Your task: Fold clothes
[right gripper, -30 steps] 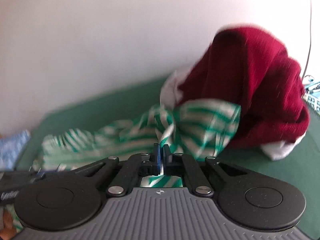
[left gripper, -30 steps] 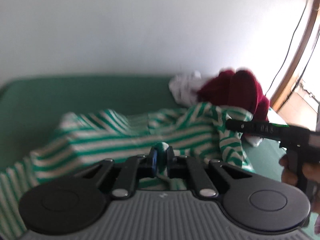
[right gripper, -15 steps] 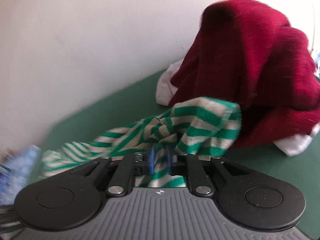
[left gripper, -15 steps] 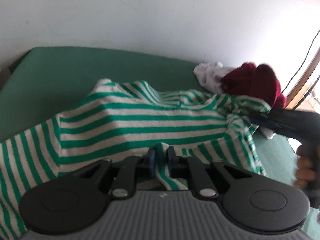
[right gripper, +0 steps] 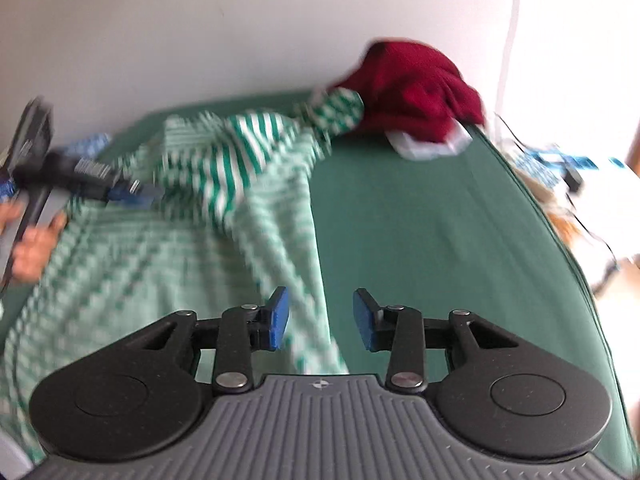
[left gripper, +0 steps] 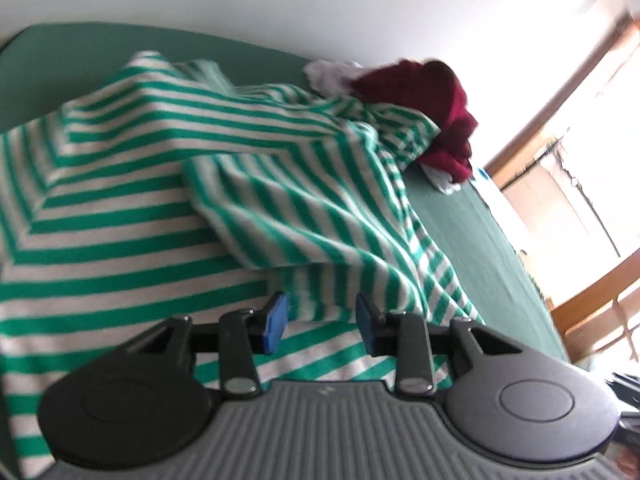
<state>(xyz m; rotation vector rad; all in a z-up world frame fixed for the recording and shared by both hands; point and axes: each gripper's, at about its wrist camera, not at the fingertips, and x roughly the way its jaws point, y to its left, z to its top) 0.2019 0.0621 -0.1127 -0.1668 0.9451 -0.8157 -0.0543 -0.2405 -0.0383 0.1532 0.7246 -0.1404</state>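
**Now both tongs stand spread over the striped garment**

Now we see the left tongs (left gripper: 320, 322) with their blue pads (left gripper: 275, 323) set well apart, nothing pinched between them. Beneath and ahead of them lies the green-and-white striped garment (left gripper: 160, 200), spread across the green surface (left gripper: 472, 216). One part of it, seemingly a sleeve, is laid over the body of the garment and runs down toward the gap between the pads. At the far end the stripes bunch up against a dark red garment (left gripper: 432, 96), which sits on something white (left gripper: 332, 74) near the pale wall (left gripper: 320, 0).

From the right wrist view we find the right tongs (right gripper: 320, 322) likewise spread, holding nothing. Their left pad hangs over the edge of the striped garment (right gripper: 168, 264), and their right pad hangs over bare green surface (right gripper: 420, 208). The cloth here is blurred, so we cannot tell its folds well. Farther off, the striped cloth reaches up to the dark red garment (right gripper: 416, 88), with a white piece (right gripper: 424, 148) showing beneath it. At the left edge of this view we see the left tongs (right gripper: 136, 194) above the striped cloth, with a hand (right gripper: 32, 248) on the handle. Past the right edge of the surface lie some blurred blue and white things that we cannot make out.
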